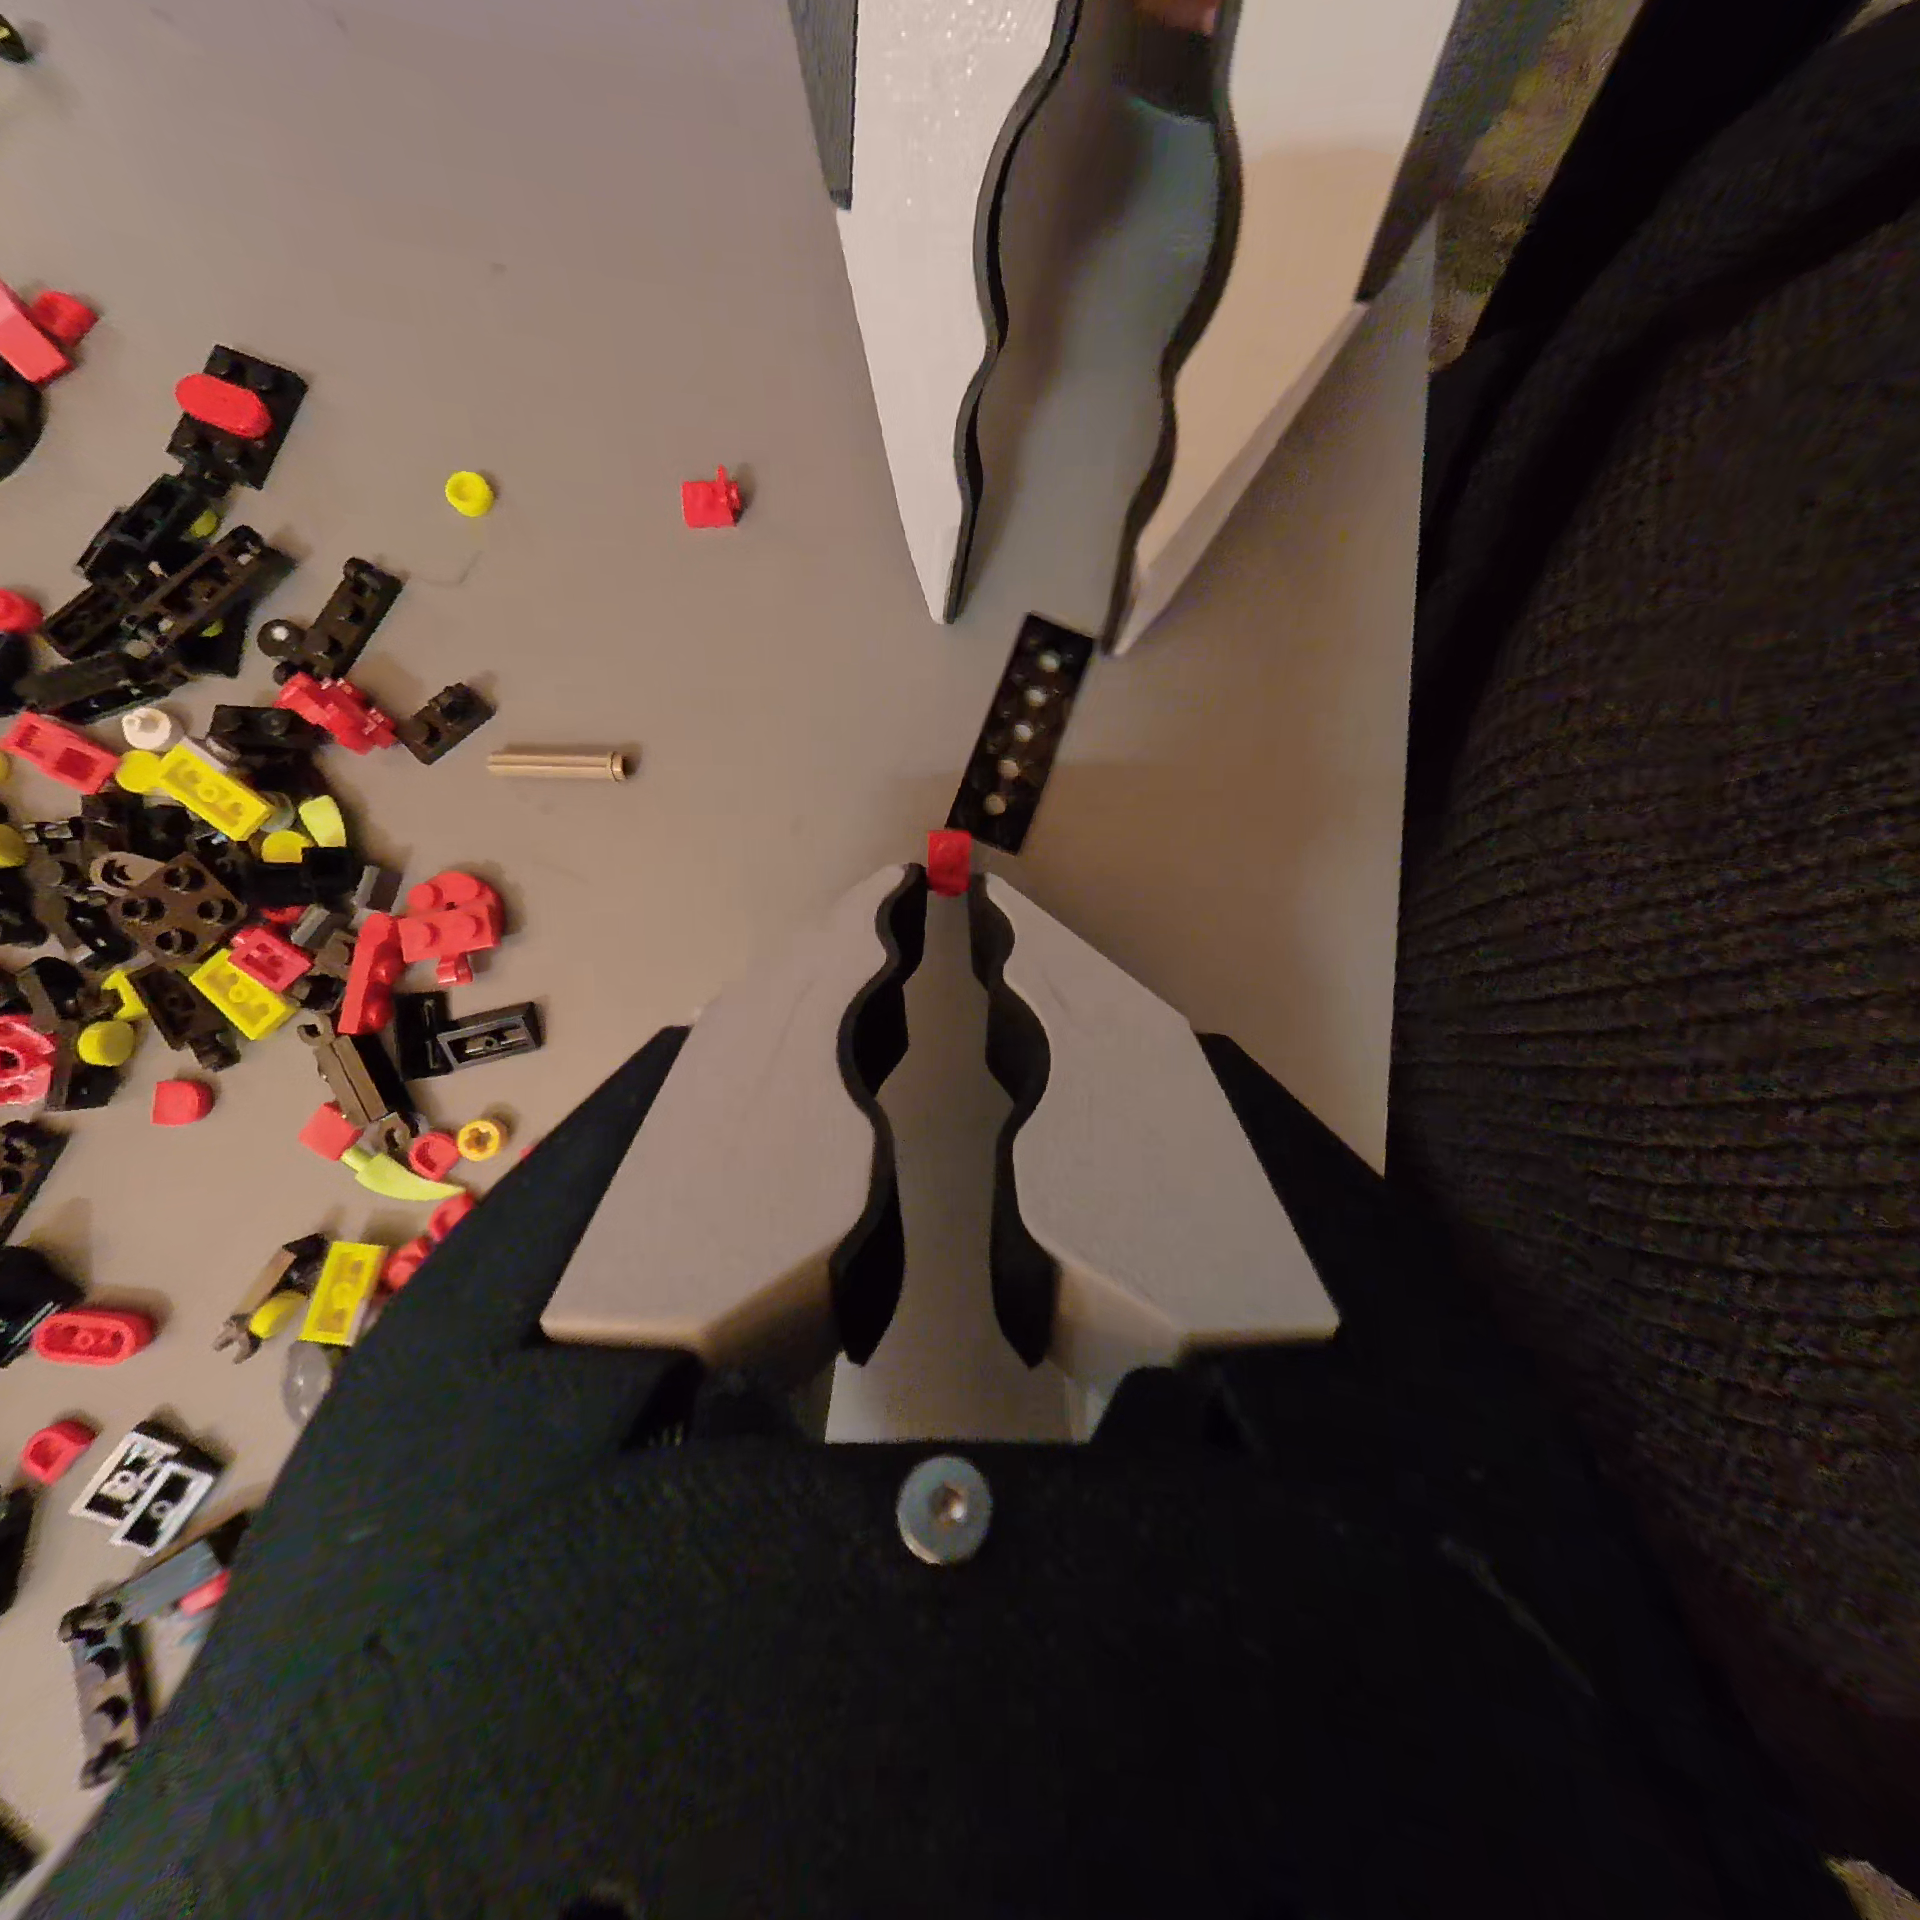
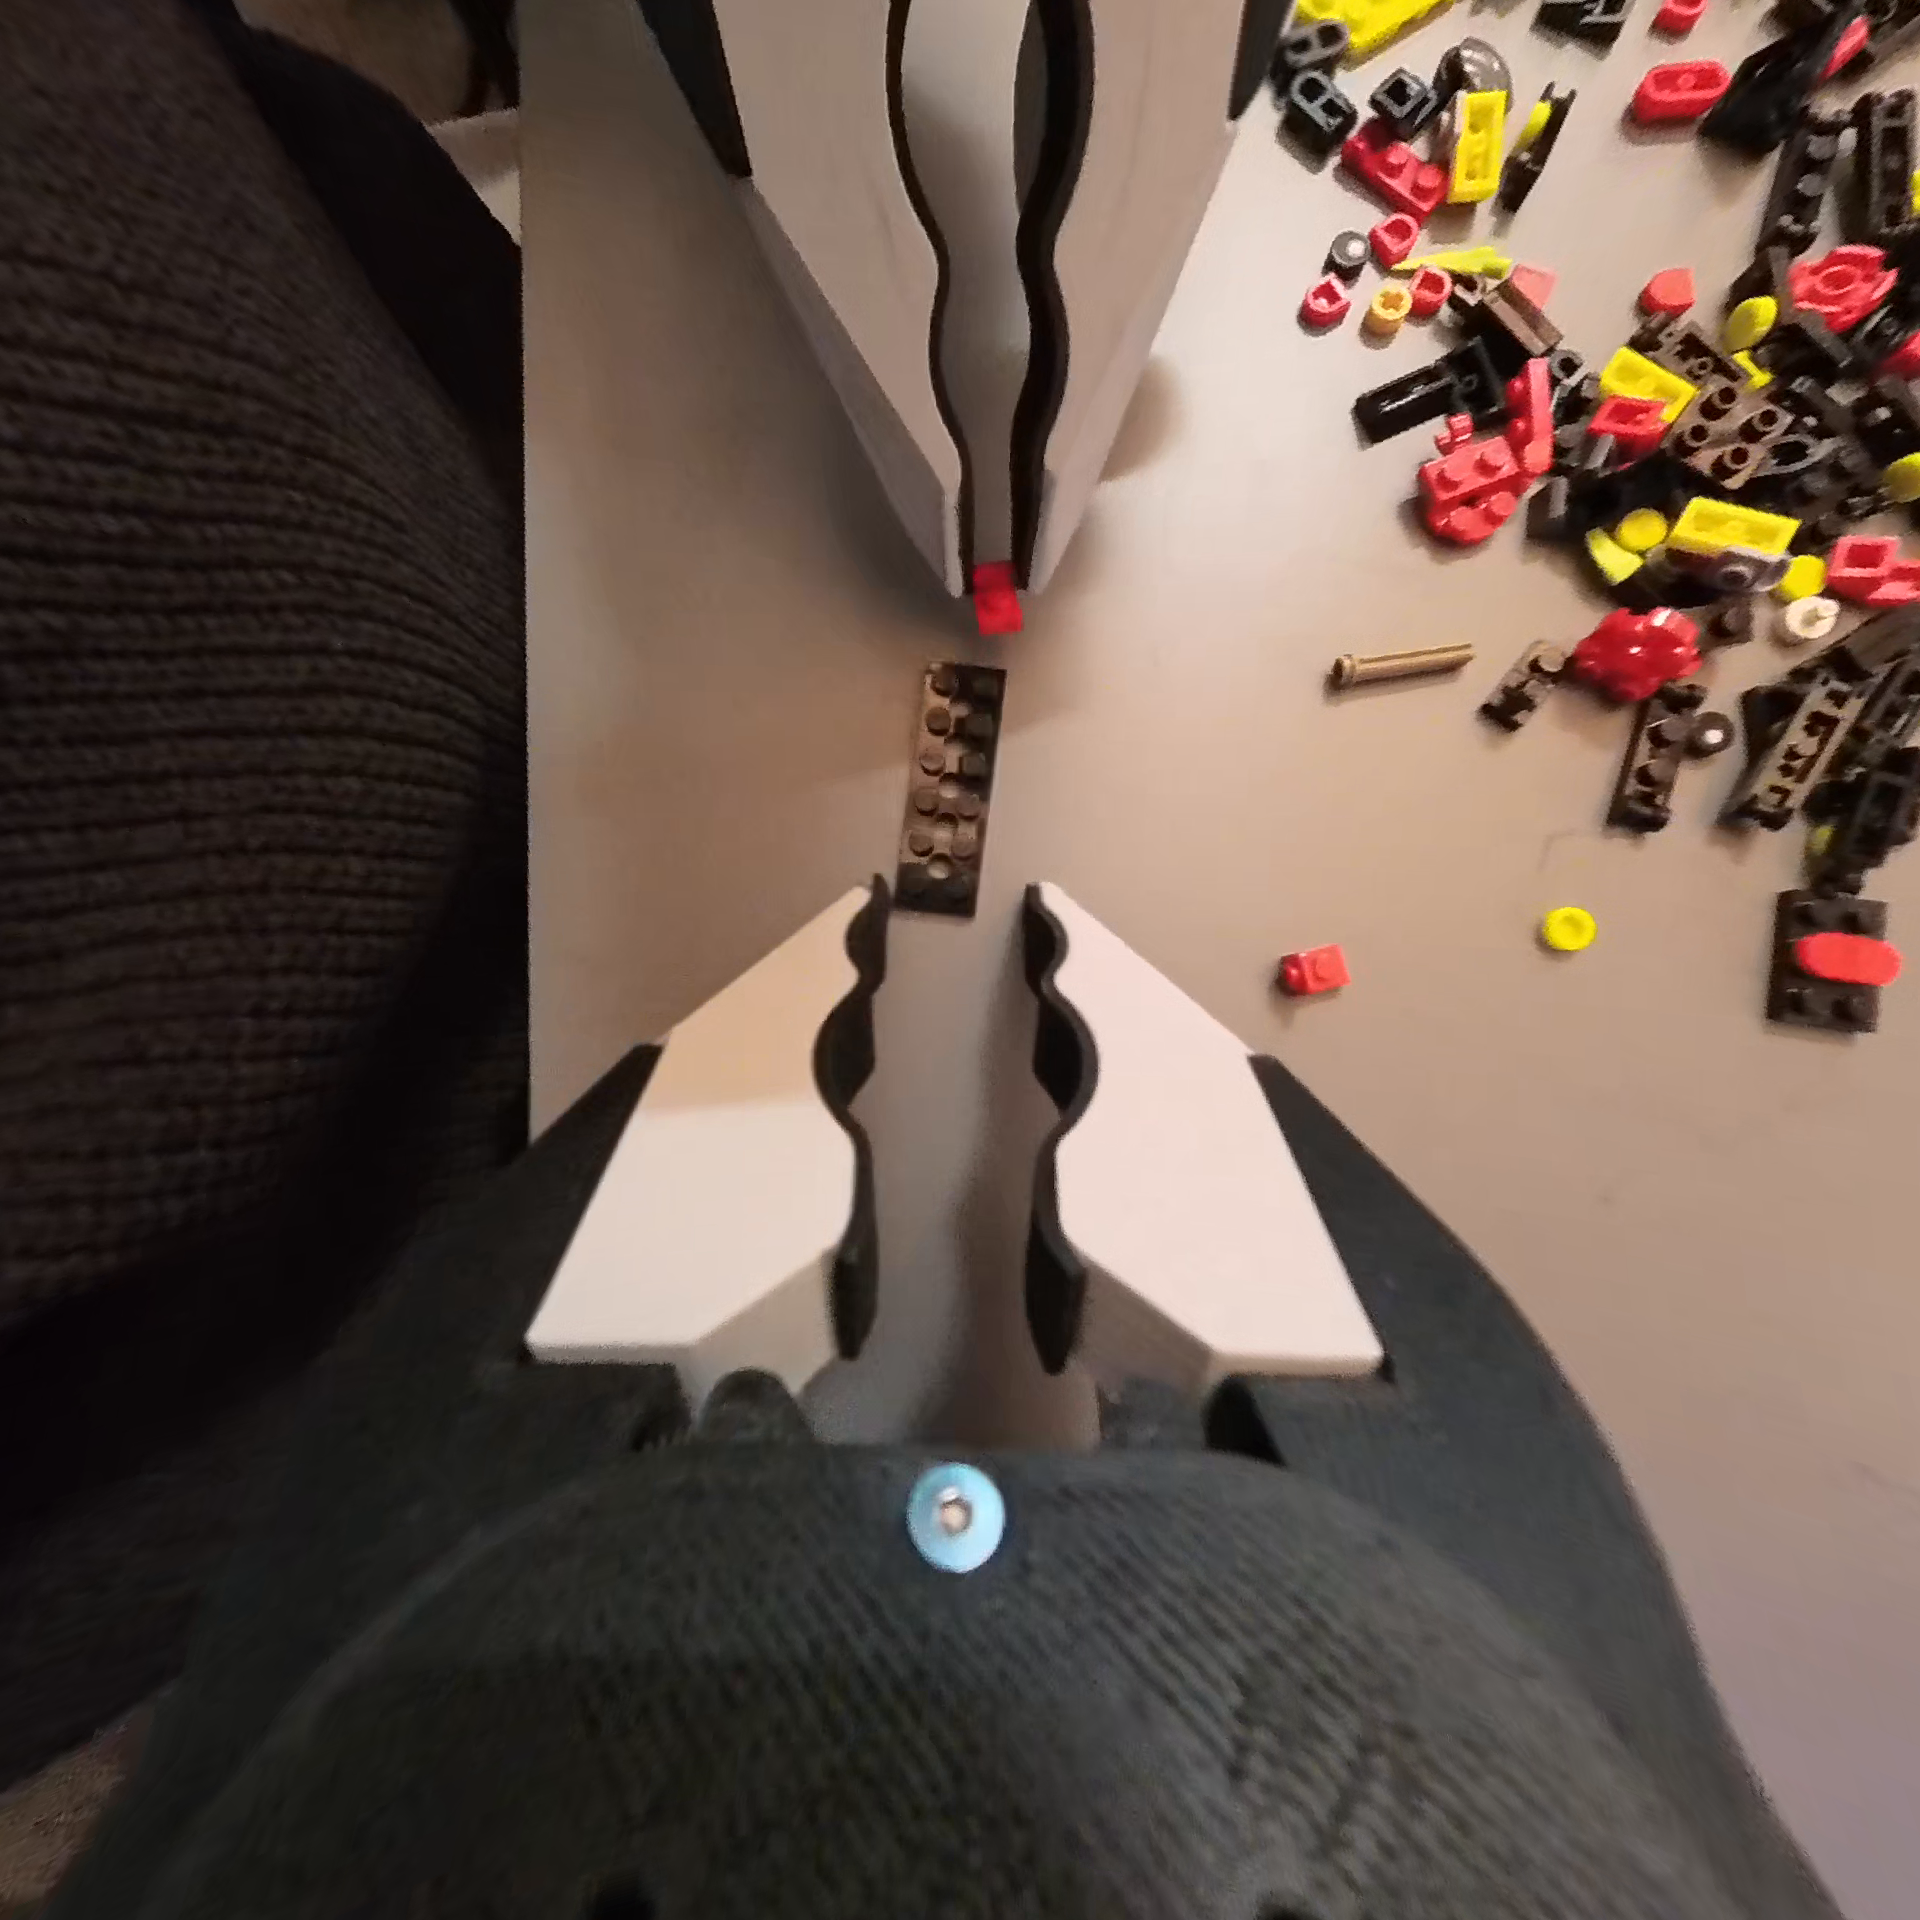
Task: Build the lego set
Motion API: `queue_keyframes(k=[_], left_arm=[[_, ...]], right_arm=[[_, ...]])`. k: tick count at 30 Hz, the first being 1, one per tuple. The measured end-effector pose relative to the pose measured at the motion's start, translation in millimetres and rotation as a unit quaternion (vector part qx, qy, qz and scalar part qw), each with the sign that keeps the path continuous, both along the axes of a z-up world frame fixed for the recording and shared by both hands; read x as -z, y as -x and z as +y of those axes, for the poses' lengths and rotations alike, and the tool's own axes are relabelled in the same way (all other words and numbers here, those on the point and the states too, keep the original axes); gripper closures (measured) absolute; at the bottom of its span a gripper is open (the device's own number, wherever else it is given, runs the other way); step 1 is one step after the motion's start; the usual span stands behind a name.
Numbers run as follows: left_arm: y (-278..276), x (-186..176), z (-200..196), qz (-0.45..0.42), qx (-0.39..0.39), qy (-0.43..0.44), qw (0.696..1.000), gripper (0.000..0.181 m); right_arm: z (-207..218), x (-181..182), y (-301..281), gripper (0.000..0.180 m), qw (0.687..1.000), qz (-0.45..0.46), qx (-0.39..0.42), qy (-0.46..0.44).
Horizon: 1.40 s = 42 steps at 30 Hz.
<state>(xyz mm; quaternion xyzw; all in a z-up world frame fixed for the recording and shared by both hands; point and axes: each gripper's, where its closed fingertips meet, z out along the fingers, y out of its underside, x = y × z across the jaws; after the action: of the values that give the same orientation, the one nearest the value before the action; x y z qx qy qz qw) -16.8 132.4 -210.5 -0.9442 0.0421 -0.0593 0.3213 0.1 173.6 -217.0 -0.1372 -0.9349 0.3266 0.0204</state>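
A long black studded plate (image 1: 1023, 732) lies flat on the grey table (image 1: 644, 260) between my two grippers. My left gripper (image 1: 948, 883) is shut on a small red brick (image 1: 948, 860), held just short of the plate's near end. My right gripper (image 1: 1034, 629) comes in from the opposite side. In the right wrist view my right gripper (image 2: 956, 896) is open, and the end of the plate (image 2: 951, 790) sits between its fingertips, close to the left finger (image 2: 868, 914). The left gripper (image 2: 992, 582) with the red brick (image 2: 995, 603) faces it.
A pile of loose red, black and yellow pieces (image 1: 208, 883) covers one side of the table (image 2: 1714, 416). Apart from it lie a tan pin (image 1: 561, 764), a small red brick (image 1: 712, 499) and a yellow round stud (image 1: 470, 491). A person's dark knitted clothing (image 1: 1662, 935) lines the table edge. About 5 centimetres separates my left fingertips from my right.
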Motion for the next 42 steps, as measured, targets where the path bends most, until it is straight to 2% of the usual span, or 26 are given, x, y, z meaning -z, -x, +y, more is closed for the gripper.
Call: queue_keyframes(k=[2, 16, 21, 26, 42], left_arm=[[-0.3, 1.4, -2.6, -0.002, -0.002, -0.001, 1.0, 0.175], [15.2, -6.6, -21.5, -0.009, -0.031, -0.025, 0.999, 0.175], [17.3, -5.2, -19.4, -0.006, -0.036, -0.025, 0.999, 0.175], [16.8, -3.8, -13.8, 0.001, -0.038, -0.02, 0.999, 0.174], [13.9, 5.5, -7.5, 0.017, -0.032, -0.001, 0.999, 0.175]], right_arm=[[1.4, 0.7, 3.6, 0.165, 1.0, 0.015, -0.002, -0.002], [-10.9, 0.2, 23.5, 0.166, 0.999, 0.023, -0.008, 0.03], [-11.3, -3.7, 29.2, 0.152, 0.999, 0.035, 0.005, 0.039], [-17.2, -18.1, 33.2, 0.152, 0.996, 0.043, 0.02, 0.08], [-33.0, -18.3, 21.7, 0.151, 0.996, 0.035, 0.004, 0.085]])
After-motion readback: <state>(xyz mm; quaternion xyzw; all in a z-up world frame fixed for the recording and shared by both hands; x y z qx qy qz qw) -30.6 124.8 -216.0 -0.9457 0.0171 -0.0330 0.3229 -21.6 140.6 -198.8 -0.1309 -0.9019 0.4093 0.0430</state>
